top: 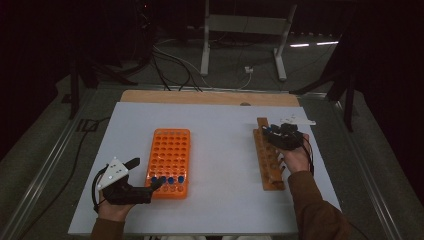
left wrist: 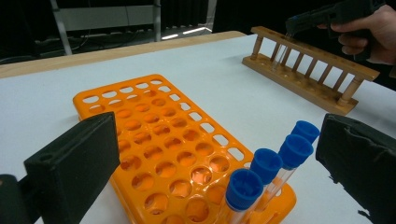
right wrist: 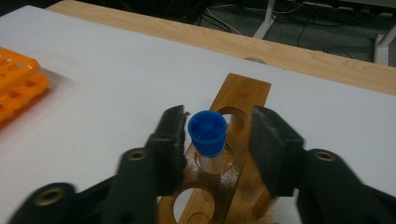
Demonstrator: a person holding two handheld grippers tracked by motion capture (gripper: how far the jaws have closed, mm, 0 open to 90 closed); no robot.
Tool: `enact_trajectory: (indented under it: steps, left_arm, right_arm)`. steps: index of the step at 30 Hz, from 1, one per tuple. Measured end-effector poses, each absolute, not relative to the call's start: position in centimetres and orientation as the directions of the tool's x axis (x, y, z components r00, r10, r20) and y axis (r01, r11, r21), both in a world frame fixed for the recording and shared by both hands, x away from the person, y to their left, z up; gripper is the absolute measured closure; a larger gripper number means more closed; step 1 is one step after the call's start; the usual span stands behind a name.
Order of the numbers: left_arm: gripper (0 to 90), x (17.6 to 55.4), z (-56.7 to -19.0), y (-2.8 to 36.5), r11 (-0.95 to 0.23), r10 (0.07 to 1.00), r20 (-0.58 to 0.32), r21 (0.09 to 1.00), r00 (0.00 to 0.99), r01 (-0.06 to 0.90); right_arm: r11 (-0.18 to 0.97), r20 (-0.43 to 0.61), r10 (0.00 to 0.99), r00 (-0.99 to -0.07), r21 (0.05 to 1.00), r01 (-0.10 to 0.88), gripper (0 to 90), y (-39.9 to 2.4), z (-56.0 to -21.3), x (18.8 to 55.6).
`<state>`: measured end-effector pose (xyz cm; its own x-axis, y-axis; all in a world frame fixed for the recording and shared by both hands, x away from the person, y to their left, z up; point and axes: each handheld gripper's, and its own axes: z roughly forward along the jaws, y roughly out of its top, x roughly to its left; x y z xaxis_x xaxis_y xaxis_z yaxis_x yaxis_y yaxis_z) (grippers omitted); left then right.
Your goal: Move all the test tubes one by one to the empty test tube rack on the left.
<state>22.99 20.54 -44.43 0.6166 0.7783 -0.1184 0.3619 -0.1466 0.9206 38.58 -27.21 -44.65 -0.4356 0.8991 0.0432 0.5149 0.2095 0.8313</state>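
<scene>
A clear tube with a blue cap stands in a hole near the far end of the wooden rack. My right gripper straddles that cap. Its left jaw is at the cap's side, and a gap remains between the cap and its right jaw. In the high view the right gripper hovers over the far end of the wooden rack. My left gripper is open wide at the near end of the orange rack. Several blue-capped tubes stand there in the rack's nearest row.
The white tabletop lies between the orange rack and the wooden rack. A bare wooden strip runs along the far edge. Beyond it are cables and a stand's legs on the floor.
</scene>
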Motion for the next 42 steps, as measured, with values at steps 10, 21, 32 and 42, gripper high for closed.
enact_trajectory:
  steps: [10,21,32,42]
  left_arm:
    - [0.7,23.0,-44.5,20.5,-0.147,0.779,-0.119,0.920,0.616,0.363]
    - [0.7,23.0,-44.4,20.6,-0.142,0.780,-0.122,0.921,0.614,0.364]
    - [0.7,23.0,-44.5,20.5,-0.143,0.779,-0.123,0.920,0.615,0.364]
    - [0.8,23.2,-43.8,20.2,-0.139,0.772,-0.120,0.926,0.624,0.350]
  right_arm:
    - [0.249,0.025,0.889,-0.458,0.812,0.528,70.9,-26.6,-45.2,38.8]
    - [0.216,0.047,0.898,-0.438,0.820,0.530,76.4,-27.0,-45.0,38.7]
    - [0.183,0.062,0.899,-0.434,0.846,0.500,76.6,-27.6,-43.2,38.0]
    - [0.184,0.040,0.892,-0.450,0.877,0.443,76.6,-28.0,-40.5,37.0]
